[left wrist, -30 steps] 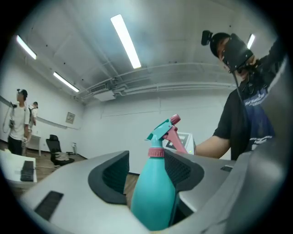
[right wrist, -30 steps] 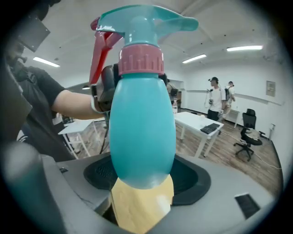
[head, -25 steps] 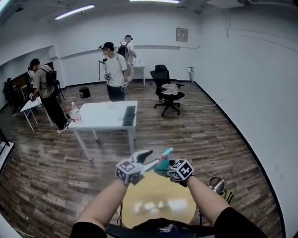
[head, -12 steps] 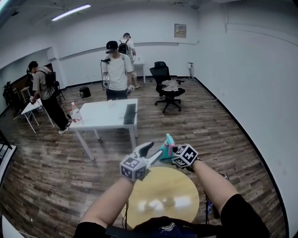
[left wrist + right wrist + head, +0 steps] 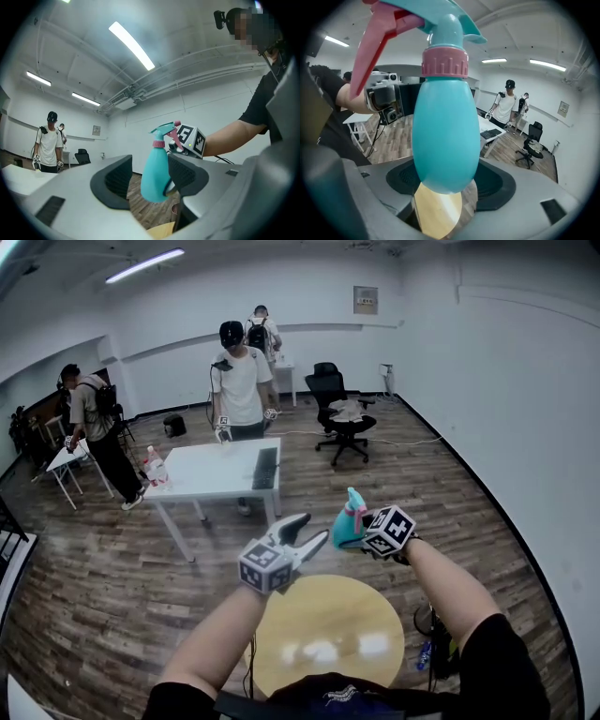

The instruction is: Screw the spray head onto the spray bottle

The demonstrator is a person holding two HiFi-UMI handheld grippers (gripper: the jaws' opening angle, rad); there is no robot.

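Above the round wooden table (image 5: 323,638), both grippers were held up in the air, close together. On the left, the left gripper (image 5: 315,527) pointed up and to the right. Its jaws stood apart and nothing was pressed between them; its own view showed both dark pads bare. Just beside its tips hung the teal spray bottle (image 5: 349,523), upright; whether it brushed them could not be told. The spray head (image 5: 354,495) sat on the bottle's neck above a pink collar (image 5: 445,62), with a pink trigger (image 5: 377,51) slanting down from it. How tightly it was screwed down could not be told. On the right, the right gripper (image 5: 353,540) was clamped on the bottle's rounded lower body, one pad on each side. The bottle rose from between those jaws and filled the middle of the right gripper view. Farther back on the wood floor stood a white table (image 5: 202,486) with a keyboard (image 5: 265,468) on it and a person (image 5: 242,381) behind it. To the right of these was a black office chair (image 5: 337,409).
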